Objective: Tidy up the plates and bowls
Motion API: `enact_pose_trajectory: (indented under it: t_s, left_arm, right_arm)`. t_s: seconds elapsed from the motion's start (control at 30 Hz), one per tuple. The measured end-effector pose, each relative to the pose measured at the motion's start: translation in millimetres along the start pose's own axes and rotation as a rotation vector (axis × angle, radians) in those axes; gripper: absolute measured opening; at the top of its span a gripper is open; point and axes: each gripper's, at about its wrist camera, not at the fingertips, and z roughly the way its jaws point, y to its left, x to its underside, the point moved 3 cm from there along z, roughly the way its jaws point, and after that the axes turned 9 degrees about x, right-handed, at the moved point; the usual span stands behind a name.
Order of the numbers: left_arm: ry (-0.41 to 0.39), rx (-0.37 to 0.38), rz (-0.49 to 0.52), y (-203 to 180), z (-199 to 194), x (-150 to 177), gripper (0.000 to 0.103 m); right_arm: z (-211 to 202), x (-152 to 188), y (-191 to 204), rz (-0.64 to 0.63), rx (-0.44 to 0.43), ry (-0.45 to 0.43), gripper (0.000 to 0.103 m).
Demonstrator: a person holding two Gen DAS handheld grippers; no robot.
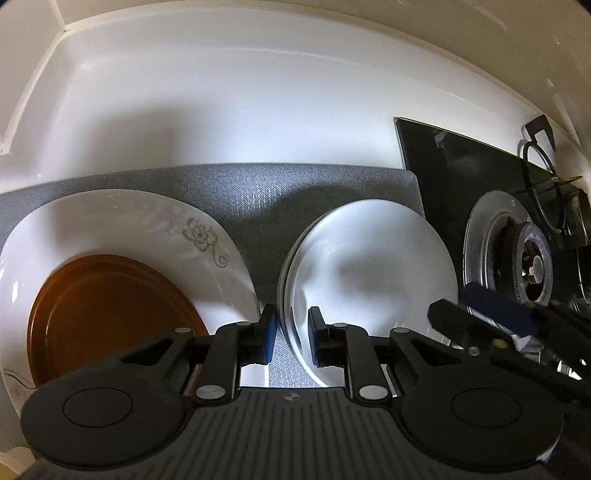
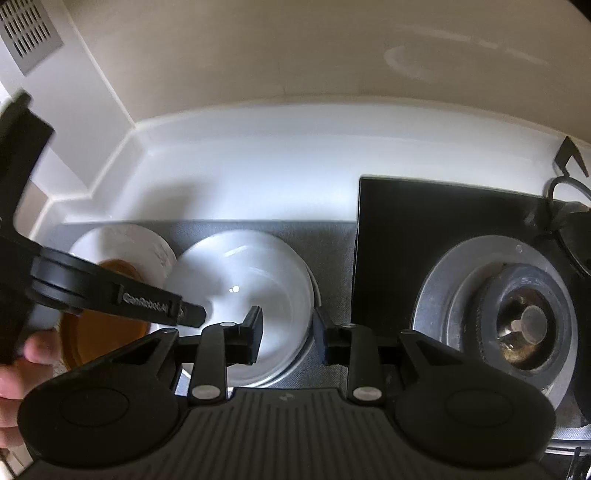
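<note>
Up close, we see our left gripper (image 1: pixel 291 334) with its jaws parted a moderate way, straddling the near left rim of the white bowls (image 1: pixel 369 273); whether the pads touch that rim we cannot tell, and nothing is clamped. Our right gripper (image 2: pixel 287 332) is open a little wider, its jaws to either side of the bowls' (image 2: pixel 255 291) right rim, likewise gripping nothing we can confirm. The bowls sit nested, mouths up, on a grey mat (image 1: pixel 258 192). Just to their left on the same mat lies a flat white plate with a flower print (image 1: pixel 155 225), and an amber-brown plate (image 1: pixel 110 314) rests face up on it.

Only the left wrist view shows the flower print clearly, and the right gripper's blue pad at its right edge. Only the right wrist view shows the stacked rims at the bowls' right edge, the person's hand (image 2: pixel 22 365) behind the left gripper, and a wall vent (image 2: pixel 27 31). A gas burner (image 2: pixel 524 325) stands right of the mat.
</note>
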Motion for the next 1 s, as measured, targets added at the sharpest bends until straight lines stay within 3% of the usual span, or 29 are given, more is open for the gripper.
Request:
enact_pose_trajectory:
  t_s: [0.07, 0.23, 0.33, 0.37, 0.47, 0.57, 0.77, 1.0]
  left_arm:
    - [0.001, -0.004, 0.003, -0.1, 3.2, -0.4, 0.02]
    - [0.017, -0.037, 0.024, -5.6, 13.5, -1.4, 0.02]
    - [0.004, -0.065, 0.095, -13.6, 13.5, 3.5, 0.021]
    - [0.002, -0.066, 0.111, -15.4, 12.3, 6.4, 0.021]
    - [0.019, -0.055, 0.116, -18.0, 9.9, 18.2, 0.021]
    - [0.019, -0.046, 0.114, -19.0, 12.1, 31.1, 0.024]
    - [-0.019, -0.082, 0.172, -27.7, 17.1, 35.2, 0.029]
    - [-0.013, -0.079, 0.19, -29.4, 13.4, 42.4, 0.029]
  right_arm:
    - [1.1, 2.9, -7.5, 0.042, 0.003, -0.011, 0.058]
    - [19.7, 16.6, -18.4, 0.123, -0.051, 0.025, 0.058]
    - [26.8, 31.4, -16.1, 0.118, -0.088, 0.016, 0.045]
    - [25.8, 35.4, -15.9, 0.107, -0.067, 0.003, 0.034]
    - [19.9, 43.9, -21.2, 0.131, -0.066, 0.007, 0.028]
    - [16.2, 49.8, -24.1, 0.114, -0.077, -0.005, 0.028]
    - [29.8, 49.9, -21.1, 0.096, -0.088, 0.013, 0.036]
    - [23.7, 56.4, -17.7, 0.088, -0.078, 0.003, 0.031]
